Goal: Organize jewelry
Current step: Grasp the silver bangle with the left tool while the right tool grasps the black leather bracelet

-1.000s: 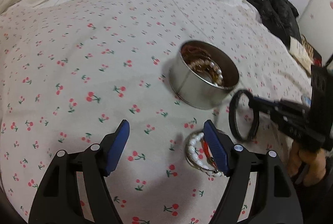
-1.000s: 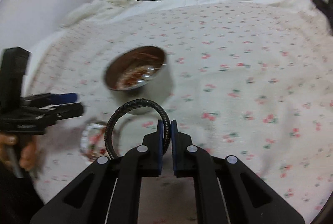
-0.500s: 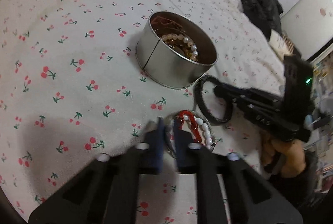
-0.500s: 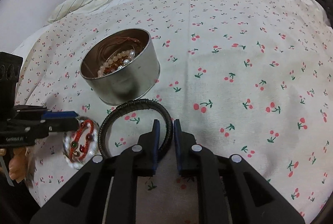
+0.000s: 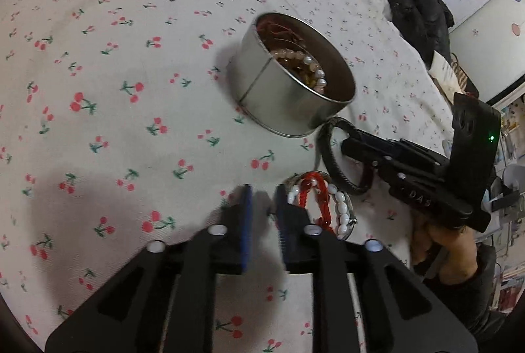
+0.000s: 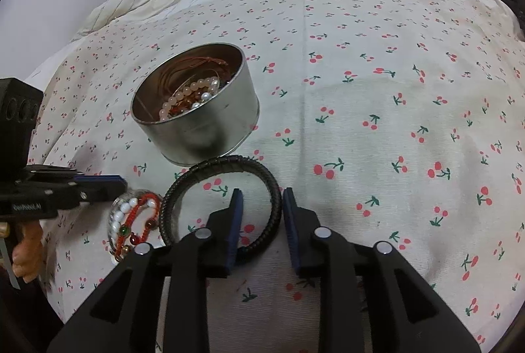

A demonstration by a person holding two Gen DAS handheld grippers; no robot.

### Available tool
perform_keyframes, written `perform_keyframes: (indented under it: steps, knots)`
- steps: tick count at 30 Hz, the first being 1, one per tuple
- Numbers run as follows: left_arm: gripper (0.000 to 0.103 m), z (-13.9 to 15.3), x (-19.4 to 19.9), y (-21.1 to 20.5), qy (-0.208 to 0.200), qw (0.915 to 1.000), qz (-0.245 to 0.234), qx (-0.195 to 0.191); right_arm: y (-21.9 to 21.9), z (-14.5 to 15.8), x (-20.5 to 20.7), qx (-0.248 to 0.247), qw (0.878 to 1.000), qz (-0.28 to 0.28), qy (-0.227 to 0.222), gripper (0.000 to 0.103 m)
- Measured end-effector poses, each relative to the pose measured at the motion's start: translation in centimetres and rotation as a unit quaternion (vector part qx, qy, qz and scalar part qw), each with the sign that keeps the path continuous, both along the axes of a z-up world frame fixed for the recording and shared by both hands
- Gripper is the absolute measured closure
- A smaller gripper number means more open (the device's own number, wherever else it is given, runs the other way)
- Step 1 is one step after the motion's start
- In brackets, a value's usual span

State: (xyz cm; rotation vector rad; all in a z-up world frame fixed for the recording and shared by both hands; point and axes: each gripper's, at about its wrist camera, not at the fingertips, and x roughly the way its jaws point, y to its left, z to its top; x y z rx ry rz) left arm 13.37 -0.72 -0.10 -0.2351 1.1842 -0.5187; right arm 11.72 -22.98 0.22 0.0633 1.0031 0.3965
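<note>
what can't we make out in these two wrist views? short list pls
- Tin contents: right wrist view shows beads on top; the layers below and the bottom are hidden by them and the wall.
- Black braided bracelet: near arc hidden behind the right claw fingers.
- Left claw: motion-blurred in its own view; contact with the bead-and-red-cord bracelets unclear.
- Black bundle by the wall: too dark to identify.

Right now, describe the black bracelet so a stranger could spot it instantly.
Find the round metal tin on the cherry-print bedspread. Just in front of it lies the black bracelet, straddled by the right gripper. It is plain braided black, unlike the red-and-white beaded bracelets beside it.
</note>
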Motion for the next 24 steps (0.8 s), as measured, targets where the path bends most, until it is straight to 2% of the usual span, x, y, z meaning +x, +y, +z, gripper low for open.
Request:
perform_keyframes:
  steps: [3, 4, 5, 13, 14, 15, 16, 17, 19, 24]
  knots:
    - [0.064, 0.2, 0.1, -0.3, -0.002, 0.9997, 0.000, -0.026, 0.2, 0.0, 0.0, -0.001, 1.000, 0.002, -0.001, 0.072]
    - [0.055, 0.3, 0.1, -0.2, -0.003, 0.9995, 0.001, -0.033, 0.2, 0.0, -0.1, 0.000, 1.000, 0.002, -0.001, 0.072]
    - [0.051, 0.4, 0.1, -0.2, -0.004, 0.9992, 0.003, -0.040, 0.2, 0.0, -0.1, 0.000, 1.000, 0.001, 0.000, 0.072]
    - [0.050, 0.2, -0.3, -1.0, -0.002, 0.9990, -0.009, -0.043, 0.2, -0.1, -0.1, 0.000, 1.000, 0.001, 0.000, 0.072]
    - [0.055, 0.2, -0.3, -1.4, -0.004, 0.9991, -0.011, -0.041, 0.2, -0.1, -0.1, 0.001, 1.000, 0.001, 0.000, 0.072]
    - [0.066, 0.1, -0.4, -1.8, -0.007, 0.9992, -0.015, -0.038, 0.2, -0.1, -0.1, 0.002, 1.000, 0.000, 0.000, 0.072]
    - [0.091, -0.1, -0.4, -2.3, -0.003, 0.9992, -0.025, -0.030, 0.2, -0.1, -0.1, 0.003, 1.000, 0.000, 0.000, 0.072]
    - [0.096, -0.2, -0.6, -2.5, -0.008, 0.9994, -0.029, -0.019, 0.1, -0.1, 0.0, 0.005, 1.000, -0.001, 0.001, 0.072]
    - [0.097, 0.1, -0.8, -2.9, -0.017, 0.9993, -0.033, -0.008, 0.0, -0.1, 0.0, 0.008, 1.000, -0.002, 0.002, 0.072]
    - [0.098, 1.3, -0.4, -1.0, -0.025, 0.9989, -0.011, -0.039, -0.3, -0.1, 0.2, 0.017, 1.000, -0.004, 0.005, 0.072]
